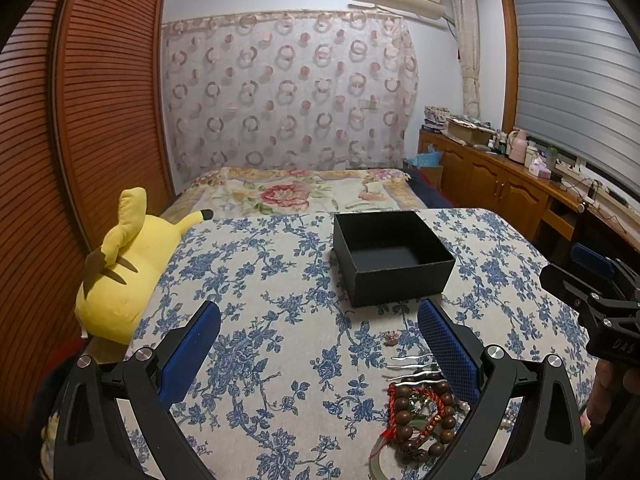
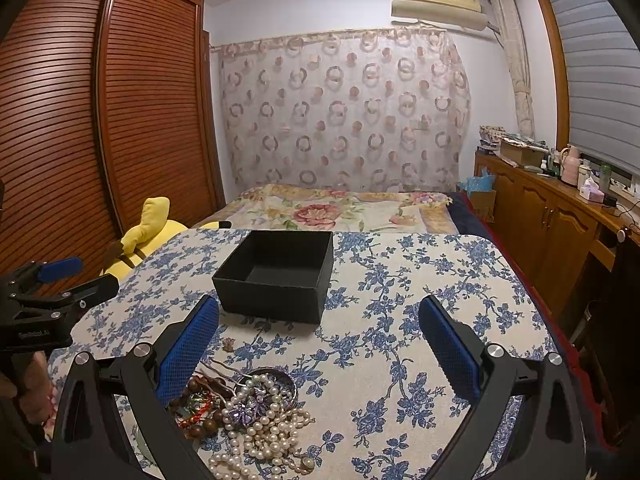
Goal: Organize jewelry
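An empty black open box stands on the blue-flowered table; it also shows in the right wrist view. A pile of jewelry lies near the front edge: brown wooden beads with red cord, a silver wavy hairpin, and white pearl strands with a purple ornament. My left gripper is open and empty, the pile by its right finger. My right gripper is open and empty, the pile by its left finger. Each gripper shows at the edge of the other's view.
A yellow plush toy lies at the table's left edge. A bed with a flowered blanket is behind the table. A wooden wardrobe is at left, a cluttered wooden cabinet at right.
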A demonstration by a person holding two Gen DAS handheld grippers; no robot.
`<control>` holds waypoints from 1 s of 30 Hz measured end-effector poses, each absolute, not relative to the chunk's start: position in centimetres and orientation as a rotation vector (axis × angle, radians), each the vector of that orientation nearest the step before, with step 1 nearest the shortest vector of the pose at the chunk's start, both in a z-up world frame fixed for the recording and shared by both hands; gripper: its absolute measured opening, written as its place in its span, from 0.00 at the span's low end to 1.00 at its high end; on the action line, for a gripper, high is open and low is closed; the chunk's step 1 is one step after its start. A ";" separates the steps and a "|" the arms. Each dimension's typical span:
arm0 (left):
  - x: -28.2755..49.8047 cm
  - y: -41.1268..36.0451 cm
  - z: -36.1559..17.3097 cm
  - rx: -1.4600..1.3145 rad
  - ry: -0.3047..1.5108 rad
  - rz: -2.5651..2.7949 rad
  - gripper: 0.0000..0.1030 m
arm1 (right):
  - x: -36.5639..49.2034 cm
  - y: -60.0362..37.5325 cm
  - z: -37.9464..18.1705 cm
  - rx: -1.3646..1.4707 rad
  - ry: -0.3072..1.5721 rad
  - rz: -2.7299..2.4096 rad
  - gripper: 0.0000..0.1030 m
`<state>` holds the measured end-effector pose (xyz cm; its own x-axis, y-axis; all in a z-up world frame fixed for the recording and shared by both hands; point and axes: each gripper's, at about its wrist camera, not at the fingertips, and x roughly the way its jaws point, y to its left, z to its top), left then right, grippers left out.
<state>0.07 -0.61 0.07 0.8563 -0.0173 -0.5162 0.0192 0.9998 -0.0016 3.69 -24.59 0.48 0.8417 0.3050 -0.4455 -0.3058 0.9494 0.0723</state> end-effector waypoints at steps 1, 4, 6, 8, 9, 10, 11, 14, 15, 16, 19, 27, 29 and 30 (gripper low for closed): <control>0.0 -0.5 0.1 0.002 0.543 -0.020 0.93 | 3.7 -24.5 0.4 -0.001 0.470 0.323 0.98; 0.0 -0.5 0.1 0.001 0.543 -0.020 0.93 | 3.7 -24.5 0.4 -0.002 0.469 0.323 0.98; 0.1 -0.6 0.1 0.002 0.543 -0.020 0.93 | 3.7 -24.5 0.3 0.000 0.469 0.324 0.98; 0.1 -0.6 0.1 0.002 0.542 -0.020 0.93 | 3.6 -24.5 0.3 0.000 0.466 0.324 0.98; 0.0 -0.5 0.1 0.002 0.543 -0.020 0.93 | 3.6 -24.6 0.3 0.001 0.465 0.323 0.98; 0.0 -0.5 0.1 0.001 0.542 -0.019 0.93 | 3.7 -24.6 0.3 0.001 0.464 0.324 0.98; 0.1 -0.5 0.1 0.001 0.542 -0.020 0.93 | 3.7 -24.6 0.3 0.000 0.465 0.324 0.98; 0.1 -0.5 0.1 0.001 0.543 -0.020 0.93 | 3.7 -24.6 0.3 0.001 0.464 0.325 0.98; 0.1 -0.5 0.1 0.000 0.543 -0.020 0.93 | 3.7 -24.6 0.3 0.001 0.464 0.324 0.98; 0.0 -0.5 0.1 0.001 0.543 -0.020 0.93 | 3.7 -24.5 0.4 0.001 0.463 0.325 0.98; 0.0 -0.5 0.1 0.002 0.542 -0.020 0.93 | 3.7 -24.6 0.3 0.002 0.463 0.325 0.98; 0.1 -0.6 0.1 0.002 0.542 -0.020 0.93 | 3.7 -24.6 0.3 0.002 0.462 0.324 0.98; 0.0 -0.5 0.1 0.001 0.542 -0.020 0.93 | 3.7 -24.6 0.3 0.001 0.463 0.325 0.98; 0.0 -0.6 0.1 0.001 0.542 -0.020 0.93 | 3.7 -24.6 0.3 0.001 0.463 0.325 0.98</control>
<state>0.04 -0.55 0.09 0.8566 -0.0189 -0.5157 0.0197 0.9998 -0.0040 3.67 -24.60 0.29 0.8445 0.3081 -0.4381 -0.3075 0.9486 0.0744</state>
